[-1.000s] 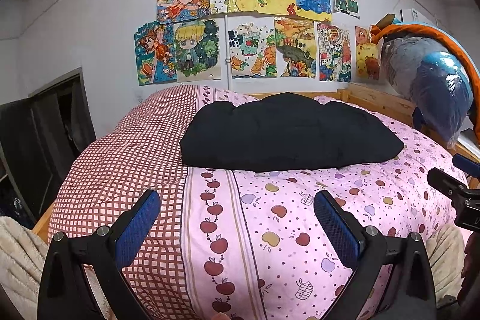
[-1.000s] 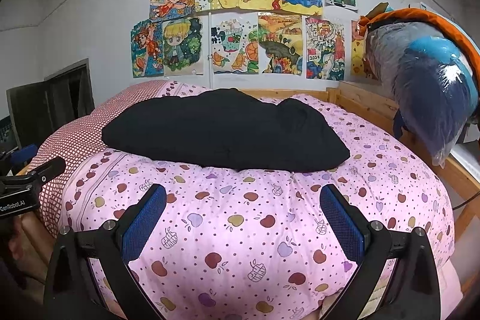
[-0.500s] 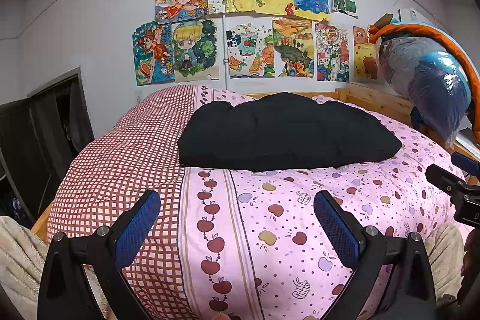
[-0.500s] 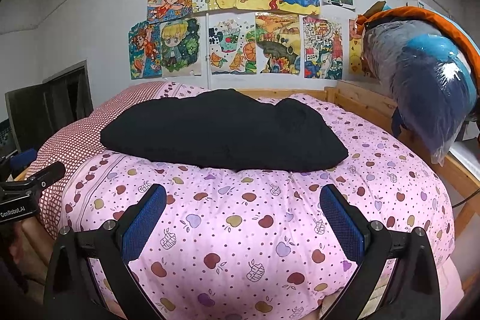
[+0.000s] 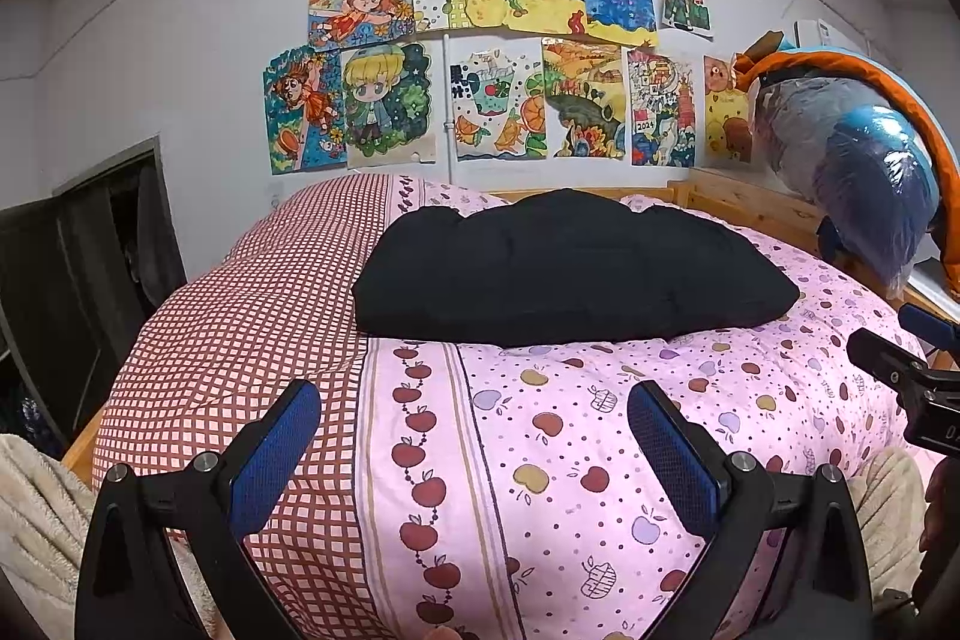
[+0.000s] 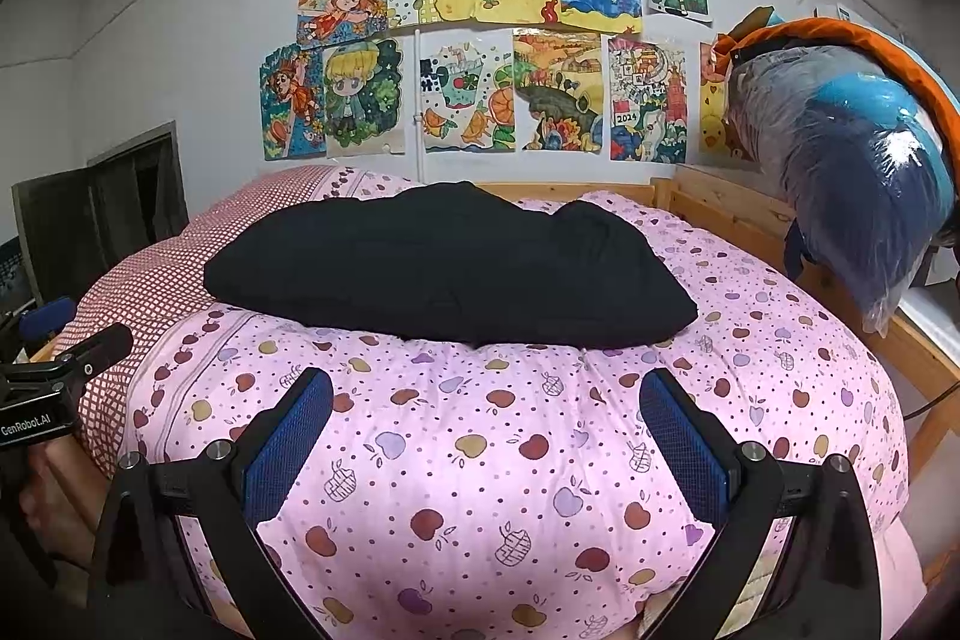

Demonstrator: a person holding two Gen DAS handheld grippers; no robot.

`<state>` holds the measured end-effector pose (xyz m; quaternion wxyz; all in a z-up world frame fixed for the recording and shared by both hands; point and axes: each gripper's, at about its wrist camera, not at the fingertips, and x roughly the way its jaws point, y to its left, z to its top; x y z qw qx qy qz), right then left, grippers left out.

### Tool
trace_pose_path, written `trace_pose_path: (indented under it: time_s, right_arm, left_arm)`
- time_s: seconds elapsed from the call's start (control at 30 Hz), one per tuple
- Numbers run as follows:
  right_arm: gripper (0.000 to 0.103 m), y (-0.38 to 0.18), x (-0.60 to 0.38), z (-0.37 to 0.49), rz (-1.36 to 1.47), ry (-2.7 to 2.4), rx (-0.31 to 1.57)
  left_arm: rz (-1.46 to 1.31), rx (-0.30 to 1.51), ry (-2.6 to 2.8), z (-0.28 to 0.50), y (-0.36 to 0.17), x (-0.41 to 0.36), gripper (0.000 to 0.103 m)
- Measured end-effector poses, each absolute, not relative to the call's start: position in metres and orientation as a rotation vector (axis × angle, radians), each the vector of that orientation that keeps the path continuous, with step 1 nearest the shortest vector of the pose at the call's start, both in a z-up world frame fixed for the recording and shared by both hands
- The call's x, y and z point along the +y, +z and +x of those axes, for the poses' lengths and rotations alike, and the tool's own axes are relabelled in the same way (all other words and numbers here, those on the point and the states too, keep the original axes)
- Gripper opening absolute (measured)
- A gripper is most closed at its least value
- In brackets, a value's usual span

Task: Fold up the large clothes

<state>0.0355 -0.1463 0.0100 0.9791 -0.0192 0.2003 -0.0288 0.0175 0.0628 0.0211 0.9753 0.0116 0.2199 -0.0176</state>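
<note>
One black garment [image 5: 570, 274], one bed [image 5: 600, 436], two hand-held grippers.

Eleven drawings [image 6: 474, 46] hang on the wall; one plastic-wrapped bundle [image 6: 840, 172] sits at the right; the left hand-held gripper [image 5: 474, 436] and right hand-held gripper [image 6: 486, 424] each show two blue pads.

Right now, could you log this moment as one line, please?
left gripper open, empty | right gripper open, empty | black garment folded on quilt, untouched

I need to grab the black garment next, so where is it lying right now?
The black garment lies folded on the pink apple-print quilt, mid-bed in both wrist views, beyond both open grippers and below the wall drawings.
</note>
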Motion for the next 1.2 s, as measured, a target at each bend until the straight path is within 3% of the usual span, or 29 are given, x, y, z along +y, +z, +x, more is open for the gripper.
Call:
trace_pose_path:
  time_s: [1.2]
  right_arm:
    - [0.101, 0.0126, -0.15, 0.0346, -0.045, -0.056, 0.393]
  left_arm:
    - [0.013, 0.45, -0.034, 0.019, 0.0209, 0.0623, 0.103]
